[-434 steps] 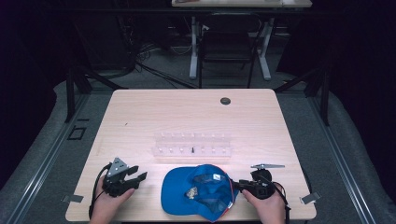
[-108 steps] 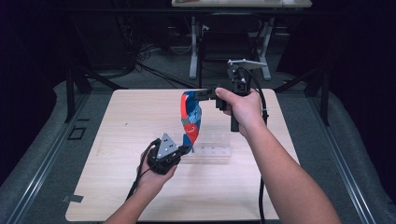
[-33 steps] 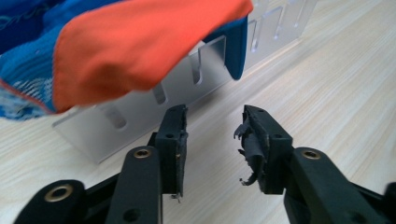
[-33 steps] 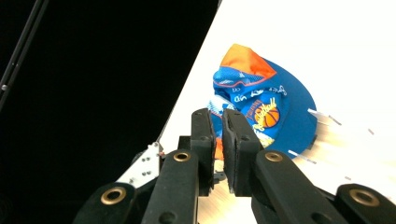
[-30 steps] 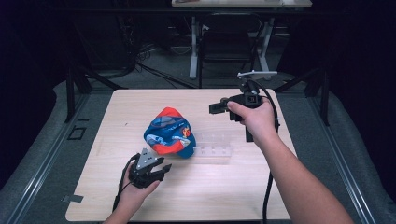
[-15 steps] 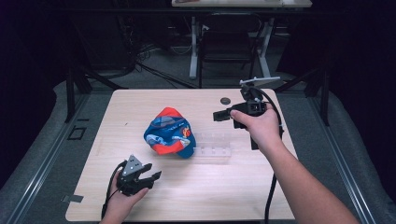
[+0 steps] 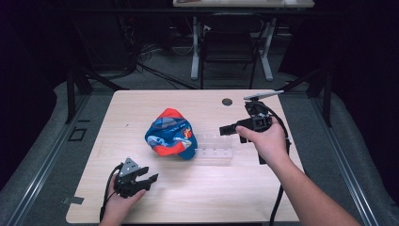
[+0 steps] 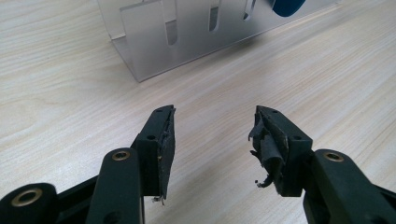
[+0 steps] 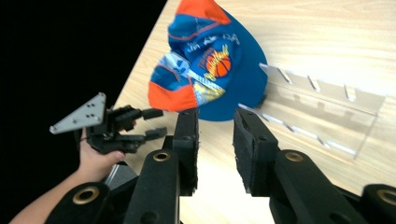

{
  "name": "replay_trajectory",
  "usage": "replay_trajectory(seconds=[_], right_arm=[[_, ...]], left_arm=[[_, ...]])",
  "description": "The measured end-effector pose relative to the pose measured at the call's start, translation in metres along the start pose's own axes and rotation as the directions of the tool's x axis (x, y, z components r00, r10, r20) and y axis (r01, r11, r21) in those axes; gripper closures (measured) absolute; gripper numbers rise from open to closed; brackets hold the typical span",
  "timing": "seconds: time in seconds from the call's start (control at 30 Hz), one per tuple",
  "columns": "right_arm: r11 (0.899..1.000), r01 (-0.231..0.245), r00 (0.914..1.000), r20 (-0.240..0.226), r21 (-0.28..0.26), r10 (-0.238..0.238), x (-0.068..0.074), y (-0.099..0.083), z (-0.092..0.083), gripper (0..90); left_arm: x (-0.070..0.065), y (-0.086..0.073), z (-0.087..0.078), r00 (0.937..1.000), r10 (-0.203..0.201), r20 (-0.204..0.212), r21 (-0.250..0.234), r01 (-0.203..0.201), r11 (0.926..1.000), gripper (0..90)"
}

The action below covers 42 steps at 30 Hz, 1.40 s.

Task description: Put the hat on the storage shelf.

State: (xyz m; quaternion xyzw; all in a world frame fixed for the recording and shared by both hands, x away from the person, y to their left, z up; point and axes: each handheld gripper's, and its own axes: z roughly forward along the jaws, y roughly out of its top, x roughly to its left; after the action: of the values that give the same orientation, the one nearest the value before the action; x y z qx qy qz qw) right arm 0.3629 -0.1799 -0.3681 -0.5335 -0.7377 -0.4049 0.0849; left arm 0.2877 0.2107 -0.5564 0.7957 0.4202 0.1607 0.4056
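A blue and orange cap (image 7: 170, 133) with a basketball print (image 9: 210, 60) rests over the left end of a clear plastic slotted rack (image 7: 221, 148). My left gripper (image 7: 148, 181) is low at the table's front left, apart from the cap, open and empty; its jaws (image 8: 212, 116) point at the rack's end (image 8: 187, 32). My right gripper (image 7: 222, 129) hovers above the rack's right half, jaws pointing left toward the cap, open with nothing between them (image 9: 215, 116). The left gripper (image 9: 156, 123) shows past them in the right gripper view.
The wooden table (image 7: 141, 108) has a dark round grommet (image 7: 227, 101) near its back edge. The rack's right slots (image 9: 327, 112) stand bare. Metal desk legs (image 7: 195, 52) and cables lie on the dark floor beyond the table.
The cap, earlier held up between both grippers, now lies on the rack's left end. Both grippers have let go; the left drew back to the front left, the right pulled right.
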Motion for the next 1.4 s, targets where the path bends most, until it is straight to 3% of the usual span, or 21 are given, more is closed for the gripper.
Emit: replay_trajectory(seconds=[0.33,0.77,0.87,1.13,1.23,1.3,1.33,1.4], right_arm=[[1.0,0.01,0.9998,0.02,0.005,-0.01,-0.009,-0.023,0.001,61.8],[1.0,-0.015,0.9999,-0.004,-0.003,0.015,-0.029,-0.071,0.007,60.6],[1.0,-0.003,1.0,0.009,-0.005,0.003,-0.033,-0.083,0.011,59.8],[0.999,-0.033,0.9993,-0.016,-0.022,0.033,-0.052,-0.116,0.027,57.5],[0.999,-0.026,0.9995,0.015,-0.03,0.027,-0.058,-0.125,0.031,57.7],[0.999,0.0,0.9976,0.069,-0.044,0.003,-0.062,-0.132,0.034,57.7],[0.998,0.025,0.9927,0.119,-0.051,-0.019,-0.065,-0.137,0.036,57.7],[0.998,0.036,0.9896,0.141,-0.059,-0.027,-0.069,-0.142,0.038,57.7]], left_arm=[[0.004,-0.002,0.001,0.9999,-0.017,-0.005,0.002,0.017,0.9999,48.9],[0.003,-0.002,0.002,0.9999,-0.01,-0.001,0.005,0.01,0.9999,48.9],[0.002,-0.002,0.002,0.9999,-0.011,0.0,0.003,0.011,0.9999,48.9],[0.002,-0.003,0.003,0.9999,-0.012,0.0,0.007,0.012,0.9999,49.0],[0.002,-0.003,0.003,1.0,-0.009,0.001,0.01,0.009,0.9999,49.0],[0.002,-0.003,0.003,1.0,-0.009,0.001,0.01,0.009,0.9999,49.0],[0.001,-0.003,0.003,0.9999,-0.011,0.003,0.011,0.011,0.9999,49.0],[0.001,-0.002,0.003,1.0,-0.008,0.002,0.014,0.008,0.9999,49.0]])
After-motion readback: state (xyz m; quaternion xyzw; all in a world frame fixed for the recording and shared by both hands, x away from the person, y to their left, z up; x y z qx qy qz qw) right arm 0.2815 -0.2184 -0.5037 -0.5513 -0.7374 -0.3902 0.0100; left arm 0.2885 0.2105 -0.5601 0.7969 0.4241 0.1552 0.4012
